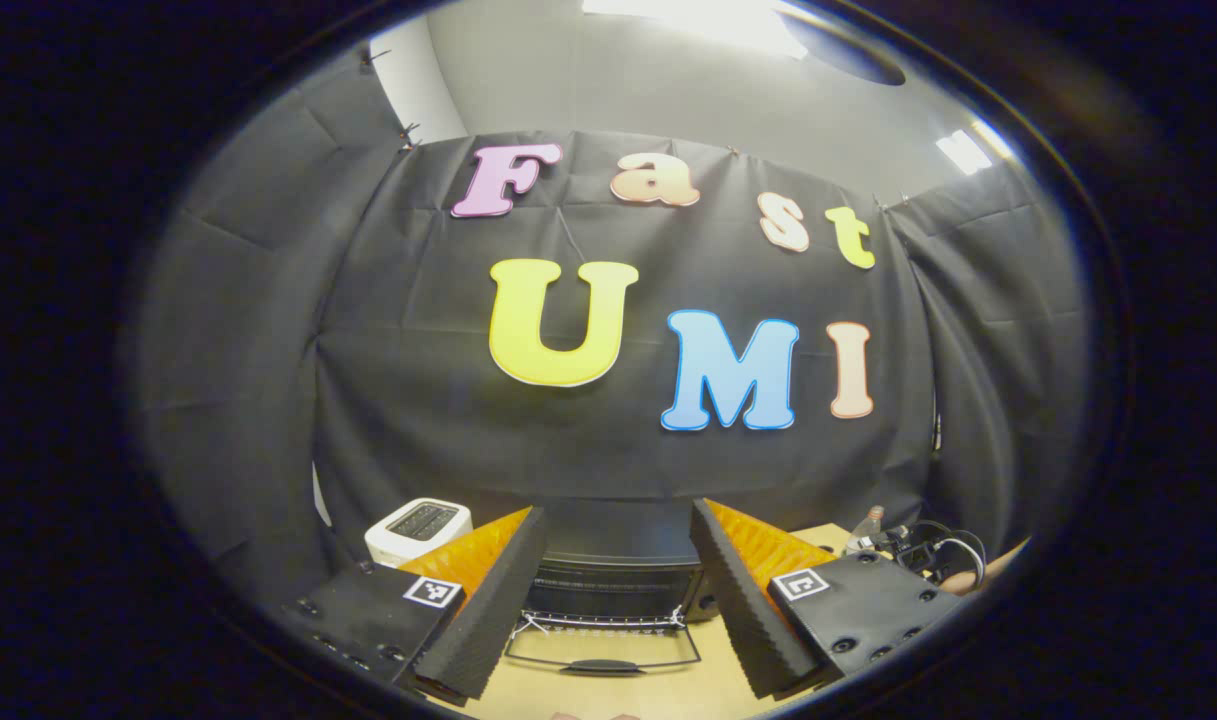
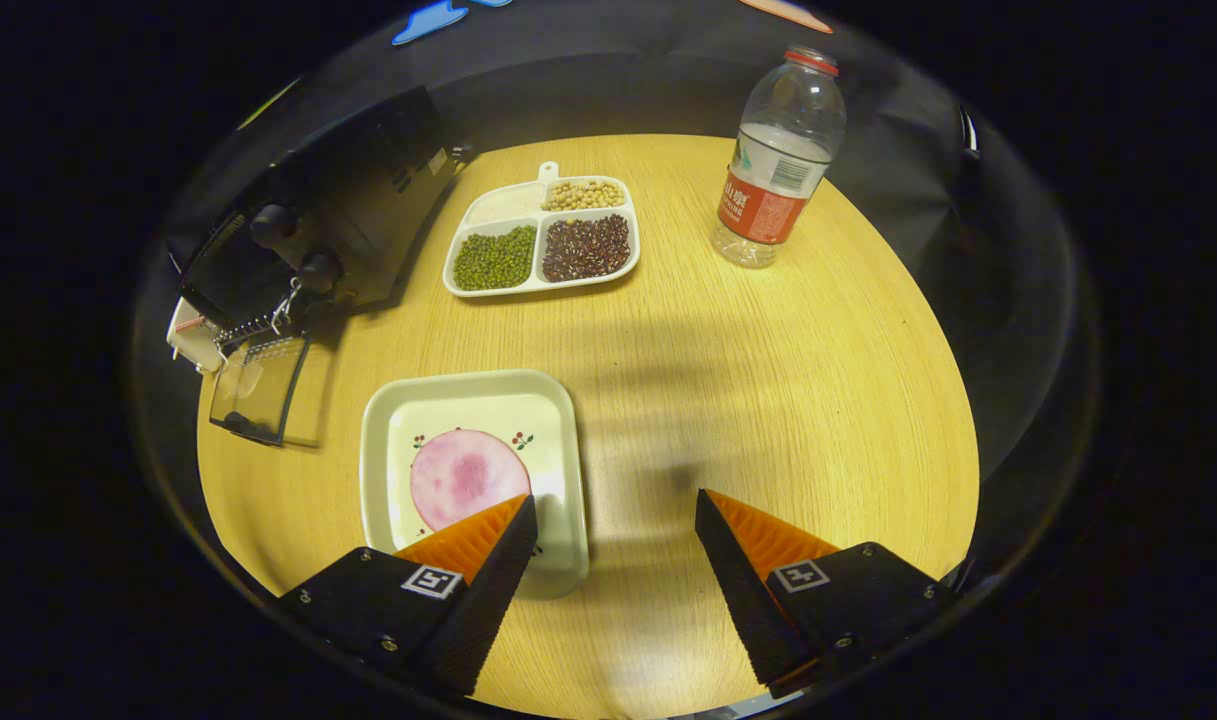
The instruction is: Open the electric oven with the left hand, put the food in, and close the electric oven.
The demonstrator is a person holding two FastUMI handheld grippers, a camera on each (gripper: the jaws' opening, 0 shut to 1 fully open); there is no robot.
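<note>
Both our grippers, left gripper (image 1: 618,530) and right gripper (image 2: 616,512), gape wide; black oven's (image 1: 613,590) glass door (image 1: 600,652) lies down on roomy wooden table (image 2: 788,380), square cream plate (image 2: 568,470) nearby.

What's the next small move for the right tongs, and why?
Probably lower the right tongs onto the near rim of the plate and close. The oven door is already down, the tongs are open and empty, and the pink slice sits on that plate.
</note>
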